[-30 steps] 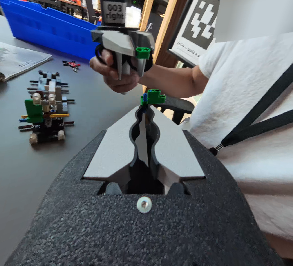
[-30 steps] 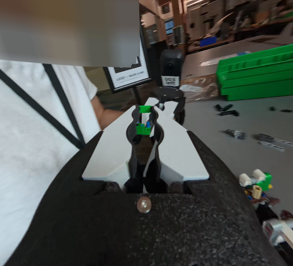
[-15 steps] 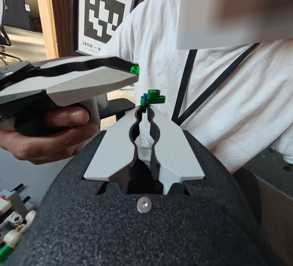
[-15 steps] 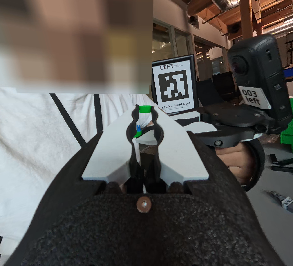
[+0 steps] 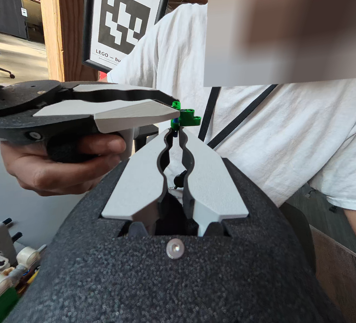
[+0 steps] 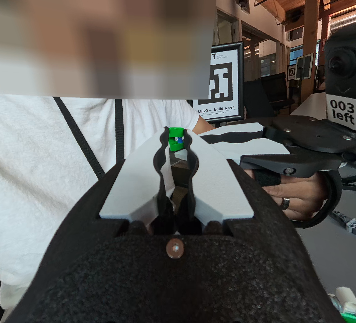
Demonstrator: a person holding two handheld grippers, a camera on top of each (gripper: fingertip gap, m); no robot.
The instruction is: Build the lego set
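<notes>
My left gripper (image 5: 175,130) is shut on a small green lego assembly (image 5: 187,117) with a blue pin (image 5: 175,121) standing in it. It holds this in the air in front of a person's white shirt. My right gripper (image 6: 175,130) is shut on a small green connector piece (image 6: 175,132). In the left wrist view the right gripper (image 5: 176,107) comes in from the left, and its green connector (image 5: 176,104) sits right above the blue pin. In the right wrist view the assembly (image 6: 174,145) shows just below the connector. I cannot tell whether they are joined.
The person's chest fills the space behind both grippers. A framed marker sign (image 5: 123,17) stands behind. Part of the lego build (image 5: 17,271) lies on the grey table at lower left, and it also shows in the right wrist view (image 6: 344,306). Loose grey pieces (image 6: 346,222) lie at the right. The tips of both grippers are at nearly the same place.
Both grippers have swung up from the table toward the person's chest. The right gripper has brought its green connector from well apart to just above the left gripper's assembly.
</notes>
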